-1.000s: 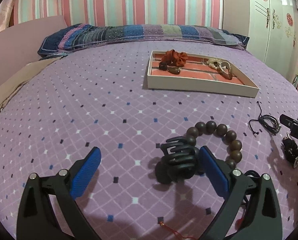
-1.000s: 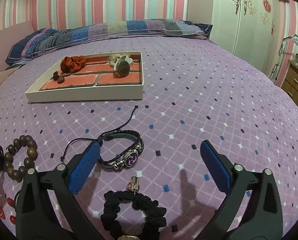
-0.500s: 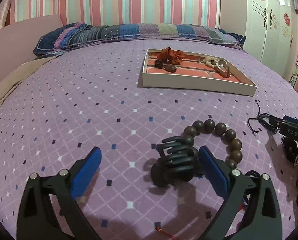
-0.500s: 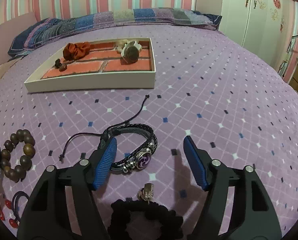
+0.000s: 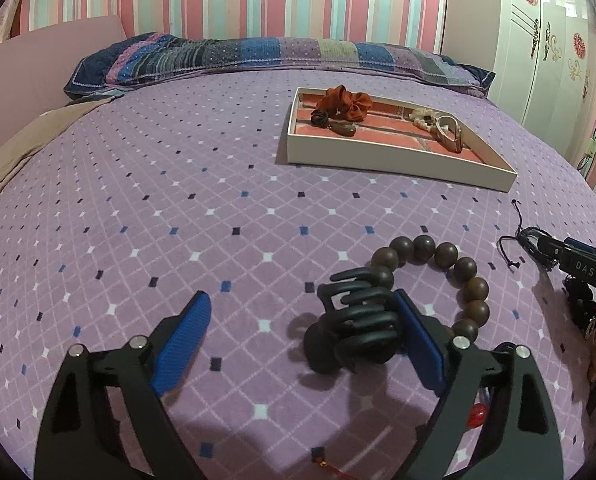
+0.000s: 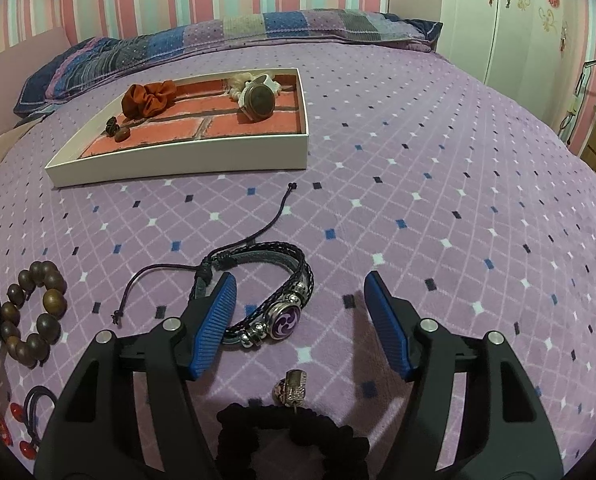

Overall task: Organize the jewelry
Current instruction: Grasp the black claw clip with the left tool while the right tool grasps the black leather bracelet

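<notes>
My left gripper [image 5: 302, 300] hovers over the purple bedspread and its jaws are closing. A black claw clip [image 5: 354, 320] lies between them, against the right pad, while the left pad stands well clear. A brown wooden bead bracelet [image 5: 458, 268] curls behind the clip. My right gripper [image 6: 300, 280] is open over a dark braided bracelet with a purple charm [image 6: 285, 316]. Its left finger [image 6: 213, 320] overlaps the band and the right finger stands clear. The white tray [image 6: 177, 164] with a brick-pattern floor holds an orange scrunchie [image 6: 147, 98] and a watch [image 6: 259, 98].
A black scrunchie [image 6: 293, 436] and a small metal charm [image 6: 293, 386] lie just below the right gripper. Red-beaded hair ties [image 6: 21, 428] sit at the lower left. A striped pillow [image 5: 277, 54] lines the headboard, and a white wardrobe [image 5: 558, 40] stands at the right.
The right gripper's jaws have narrowed a good deal and it has come forward over the braided bracelet. The left gripper's jaws have narrowed slightly around the claw clip.
</notes>
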The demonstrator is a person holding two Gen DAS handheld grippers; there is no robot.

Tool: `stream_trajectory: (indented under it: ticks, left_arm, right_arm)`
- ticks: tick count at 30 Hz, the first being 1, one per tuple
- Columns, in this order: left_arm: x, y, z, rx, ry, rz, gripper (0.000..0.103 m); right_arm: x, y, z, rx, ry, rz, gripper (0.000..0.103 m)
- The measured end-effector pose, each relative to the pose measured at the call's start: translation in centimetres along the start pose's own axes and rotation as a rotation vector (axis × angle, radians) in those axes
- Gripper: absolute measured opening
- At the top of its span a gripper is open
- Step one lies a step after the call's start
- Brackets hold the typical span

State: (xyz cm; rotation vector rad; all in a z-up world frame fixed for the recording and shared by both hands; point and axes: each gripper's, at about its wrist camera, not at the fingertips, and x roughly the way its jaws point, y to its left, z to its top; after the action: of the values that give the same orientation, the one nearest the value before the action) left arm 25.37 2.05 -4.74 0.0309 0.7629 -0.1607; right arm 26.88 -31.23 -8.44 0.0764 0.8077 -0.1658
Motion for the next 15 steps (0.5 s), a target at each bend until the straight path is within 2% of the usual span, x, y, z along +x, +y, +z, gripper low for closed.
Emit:
stream_trajectory:
  ticks: [15]
  left_arm:
    - [0.03,-0.07,-0.04,0.001,0.007,-0.010,0.085]
  right_arm:
    - [-0.03,0.01,-0.02,-0.007,-0.001,-0.005,0.066]
